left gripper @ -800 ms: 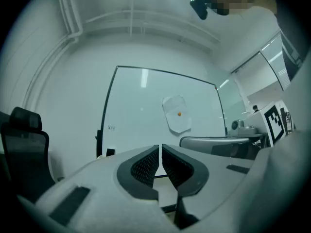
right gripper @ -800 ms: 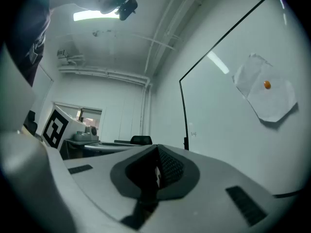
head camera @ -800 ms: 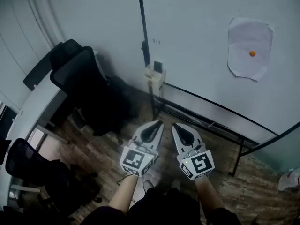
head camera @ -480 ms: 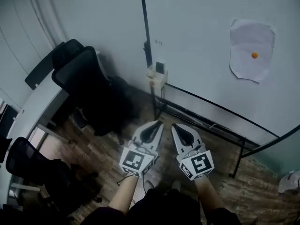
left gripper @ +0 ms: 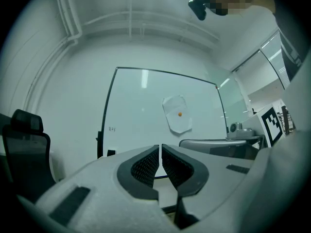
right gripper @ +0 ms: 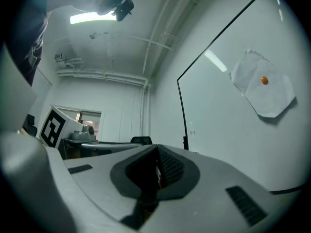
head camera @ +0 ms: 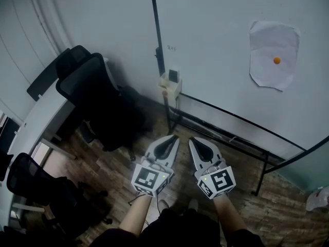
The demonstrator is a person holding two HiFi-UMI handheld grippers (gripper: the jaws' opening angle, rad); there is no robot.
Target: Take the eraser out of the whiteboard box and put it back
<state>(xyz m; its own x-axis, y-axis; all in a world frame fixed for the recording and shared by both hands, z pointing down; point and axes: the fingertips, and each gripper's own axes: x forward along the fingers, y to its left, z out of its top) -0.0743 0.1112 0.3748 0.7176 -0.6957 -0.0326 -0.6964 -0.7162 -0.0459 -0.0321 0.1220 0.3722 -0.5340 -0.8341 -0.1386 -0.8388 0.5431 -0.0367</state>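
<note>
Left claw (head camera: 174,137) and right claw (head camera: 192,140) unmoved, eraser (head camera: 173,74) well ahead in box (head camera: 168,87).

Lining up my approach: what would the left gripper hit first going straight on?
Probably the whiteboard, its bare face left of the paper; nothing shows before the left gripper, though depth is unclear.

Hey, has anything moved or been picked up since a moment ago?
Nothing has visibly changed. The left gripper and right gripper stay shut and empty, side by side short of the whiteboard, and the eraser still sits in its box.
</note>
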